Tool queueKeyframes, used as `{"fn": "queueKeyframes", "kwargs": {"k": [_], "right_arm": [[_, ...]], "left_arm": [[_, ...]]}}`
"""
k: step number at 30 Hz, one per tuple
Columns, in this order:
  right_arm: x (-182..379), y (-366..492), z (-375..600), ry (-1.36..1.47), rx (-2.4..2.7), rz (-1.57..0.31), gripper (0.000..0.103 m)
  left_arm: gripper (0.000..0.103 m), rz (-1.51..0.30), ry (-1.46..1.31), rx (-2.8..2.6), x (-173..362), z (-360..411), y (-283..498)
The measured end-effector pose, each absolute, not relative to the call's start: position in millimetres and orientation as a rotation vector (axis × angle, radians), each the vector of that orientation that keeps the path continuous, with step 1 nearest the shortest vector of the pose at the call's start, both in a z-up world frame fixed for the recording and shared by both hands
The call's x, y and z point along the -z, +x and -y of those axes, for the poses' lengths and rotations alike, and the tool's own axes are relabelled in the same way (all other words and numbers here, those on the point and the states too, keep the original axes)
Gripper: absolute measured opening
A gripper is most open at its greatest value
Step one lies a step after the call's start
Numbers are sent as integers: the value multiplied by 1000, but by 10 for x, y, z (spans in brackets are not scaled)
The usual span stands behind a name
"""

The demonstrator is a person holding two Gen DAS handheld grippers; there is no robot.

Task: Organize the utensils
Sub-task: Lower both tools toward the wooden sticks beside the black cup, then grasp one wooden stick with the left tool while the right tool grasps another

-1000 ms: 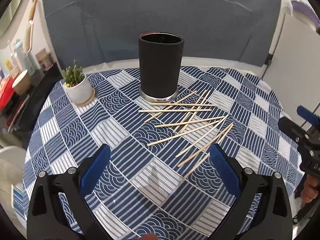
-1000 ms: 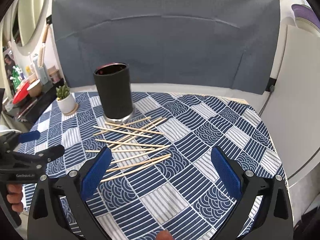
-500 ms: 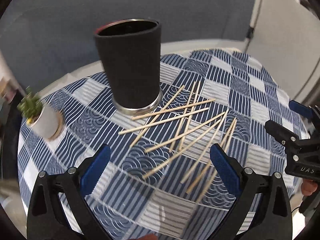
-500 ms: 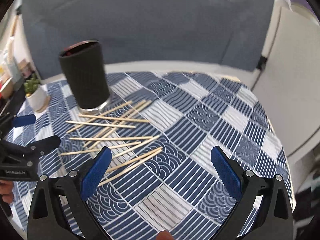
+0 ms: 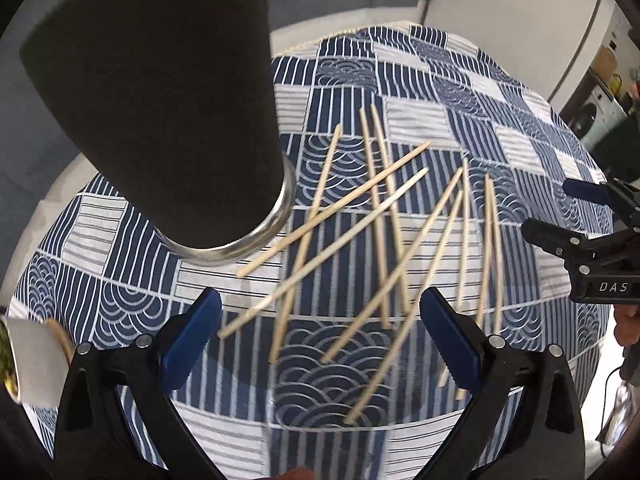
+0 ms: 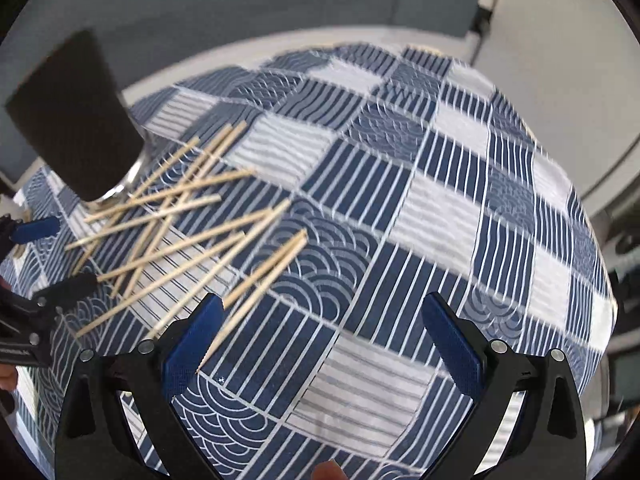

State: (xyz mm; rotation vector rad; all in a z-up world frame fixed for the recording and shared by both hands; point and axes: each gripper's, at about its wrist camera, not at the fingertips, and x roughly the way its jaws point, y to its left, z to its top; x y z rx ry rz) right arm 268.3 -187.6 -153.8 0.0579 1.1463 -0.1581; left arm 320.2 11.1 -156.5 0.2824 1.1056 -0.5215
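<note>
Several wooden chopsticks (image 5: pixel 360 232) lie scattered and crossed on the blue-and-white patterned tablecloth (image 5: pixel 460 96), just right of a tall black cylindrical holder (image 5: pixel 160 112) with a metal base. My left gripper (image 5: pixel 320 332) is open and empty, low over the near ends of the chopsticks. My right gripper (image 6: pixel 320 336) is open and empty, low over the cloth, with the chopsticks (image 6: pixel 180 232) and holder (image 6: pixel 72 120) to its left. Each gripper shows at the edge of the other's view: the right one (image 5: pixel 568 216) and the left one (image 6: pixel 48 252).
A small white plant pot (image 5: pixel 28 360) stands at the table's left edge. The round table's rim drops off close behind the holder and at the right. A grey fabric backdrop (image 6: pixel 280 0) rises behind the table.
Both grippers have moved down and forward toward the chopsticks. The holder now looms large in the left wrist view. Both stay open.
</note>
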Motion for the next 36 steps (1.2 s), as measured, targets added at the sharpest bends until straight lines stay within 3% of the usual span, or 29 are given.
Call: {"fn": "queueKeyframes", "kwargs": {"k": [13,20,30,32,33,34,36], "right_arm": [[1840,2663,1715,126,305,-1239,95],[1897,2611,1825,289,368,-1255,97],[1922,2726,1913,299,347,-1378,94],[1908,2720,1904,307,353,-1385,88],[1891,2723,1901,307,355,-1385,78],[1856,2737,1892,301,349,-1381,73],[1829,2771,1863,291,336,-1391,64]], "left_arm": [[97,-1129,418,533,1855,-389,3462],[99,-1132,419,607,1869,-392,3592],[97,-1142,376,569,1869,-484,3598],[89,-1142,359,577,1840,-513,3606],[85,-1140,350,573,1823,-543,3617],[76,-1137,333,575,1805,-570,3628],[71,-1149,304,586,1777,-621,3671]]}}
